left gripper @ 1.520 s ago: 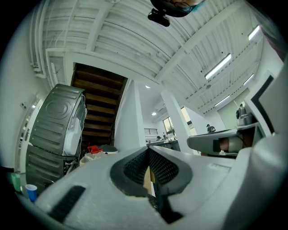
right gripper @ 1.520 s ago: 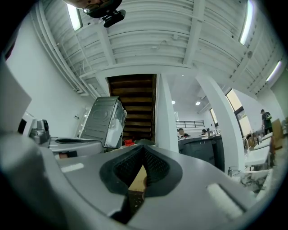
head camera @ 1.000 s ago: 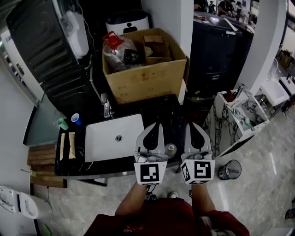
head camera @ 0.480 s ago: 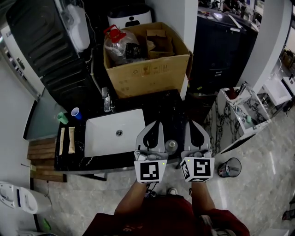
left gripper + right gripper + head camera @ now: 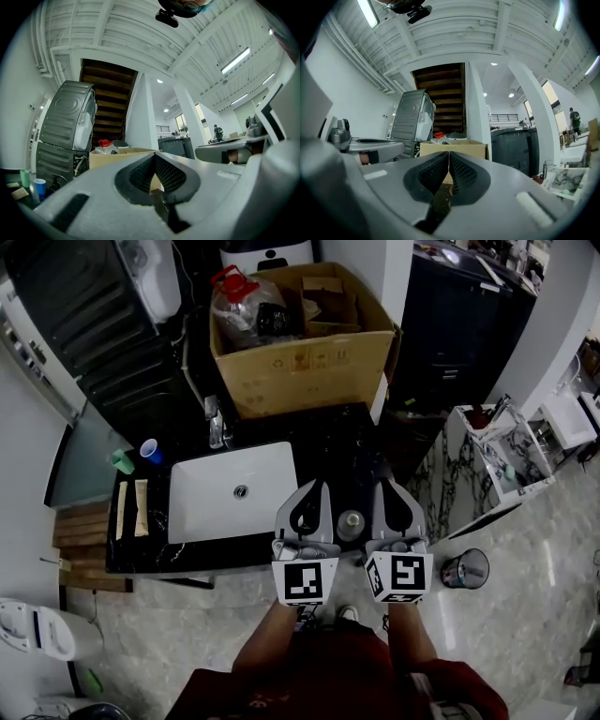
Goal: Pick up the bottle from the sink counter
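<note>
Both grippers are brought lower toward the sink counter [image 5: 333, 451] than before; left gripper [image 5: 314, 489] and right gripper [image 5: 389, 489] are pinched together, empty. Upright, the bottle [image 5: 351, 520] is found between them, beside each jaw pair, about equally near.

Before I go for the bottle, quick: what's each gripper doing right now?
Left gripper: closed, holding nothing.
Right gripper: closed, holding nothing.

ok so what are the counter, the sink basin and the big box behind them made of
Counter: black and glossy with faint pale flecks, so it looks like polished stone, possibly an imitation.
Sink basin: smooth, even white, probably glazed ceramic.
Box: plain brown cardboard, matte, with its flaps folded open.
</note>
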